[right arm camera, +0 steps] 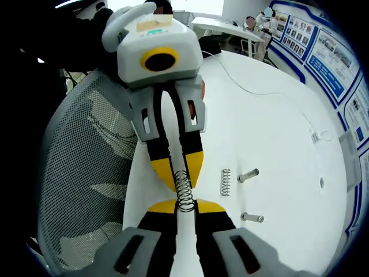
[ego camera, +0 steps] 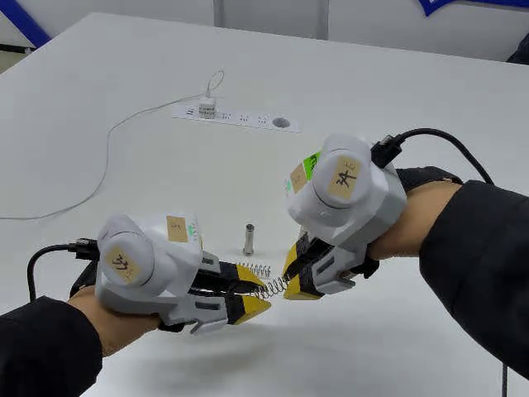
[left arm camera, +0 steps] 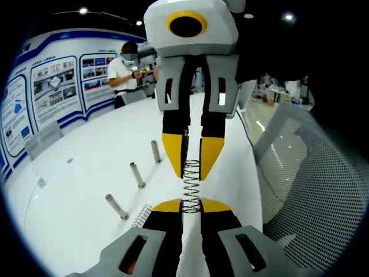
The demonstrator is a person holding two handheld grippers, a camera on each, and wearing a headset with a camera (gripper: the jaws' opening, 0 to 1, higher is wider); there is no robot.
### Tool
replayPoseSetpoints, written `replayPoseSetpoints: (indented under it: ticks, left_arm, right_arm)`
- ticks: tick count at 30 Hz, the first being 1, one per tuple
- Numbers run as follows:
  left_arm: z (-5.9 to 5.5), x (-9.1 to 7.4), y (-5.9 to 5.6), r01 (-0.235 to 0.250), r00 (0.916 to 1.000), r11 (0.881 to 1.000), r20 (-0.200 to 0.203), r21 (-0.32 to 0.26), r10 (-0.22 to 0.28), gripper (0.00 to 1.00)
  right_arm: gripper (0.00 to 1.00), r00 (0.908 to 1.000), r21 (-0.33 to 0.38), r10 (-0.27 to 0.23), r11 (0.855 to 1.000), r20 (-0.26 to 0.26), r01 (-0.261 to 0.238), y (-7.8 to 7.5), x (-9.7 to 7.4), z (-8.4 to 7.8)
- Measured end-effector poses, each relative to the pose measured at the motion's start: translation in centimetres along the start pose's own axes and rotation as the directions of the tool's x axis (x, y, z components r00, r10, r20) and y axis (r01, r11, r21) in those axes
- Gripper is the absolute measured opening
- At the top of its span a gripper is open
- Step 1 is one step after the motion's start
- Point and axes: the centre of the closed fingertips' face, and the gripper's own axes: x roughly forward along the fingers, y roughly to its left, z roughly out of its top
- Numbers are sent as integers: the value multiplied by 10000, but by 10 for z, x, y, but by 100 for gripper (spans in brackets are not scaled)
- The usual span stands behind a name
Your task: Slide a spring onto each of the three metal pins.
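The fingers [ego camera: 248, 275] of the left gripper [ego camera: 250, 294], angled in from 9 o'clock, and of the right gripper [ego camera: 291, 279], from 2 o'clock, are clenched on one spring [ego camera: 271, 287]; a pin [ego camera: 249, 238] is seen at its 12 o'clock.

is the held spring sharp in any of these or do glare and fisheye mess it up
Head view: even light, soft shadows on the white table, spring small but sharp. Left gripper view: fisheye bends the table edge, the coils are crisp, the room behind is dim. Right gripper view: the top is washed out, but the coils are clear.
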Motion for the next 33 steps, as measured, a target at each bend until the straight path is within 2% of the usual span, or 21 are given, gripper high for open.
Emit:
replayPoseSetpoints:
  ticks: [12, 16, 23, 33]
  left_arm:
    - [1, 1, -1, 58, 10000, 10000, -22, 67, -57, 10]
    - [1, 0, -1, 27, 10000, 10000, 7, 63, -27, 10]
    - [7, 0, 0, -18, 9995, 10000, 299, -39, 19, 10]
    - [7, -2, 3, -146, 9991, 9999, 402, -12, 146, 10]
  right_arm:
    - [12, 9996, -441, 51, 9990, 284, -38, 6, -3, 25]
    - [12, 9997, -457, 53, 9989, 233, -42, 5, -2, 25]
    - [13, 9998, -460, 50, 9989, 177, -41, 4, 1, 24]
    - [13, 9996, -309, 56, 9995, 274, -47, 2, 0, 23]
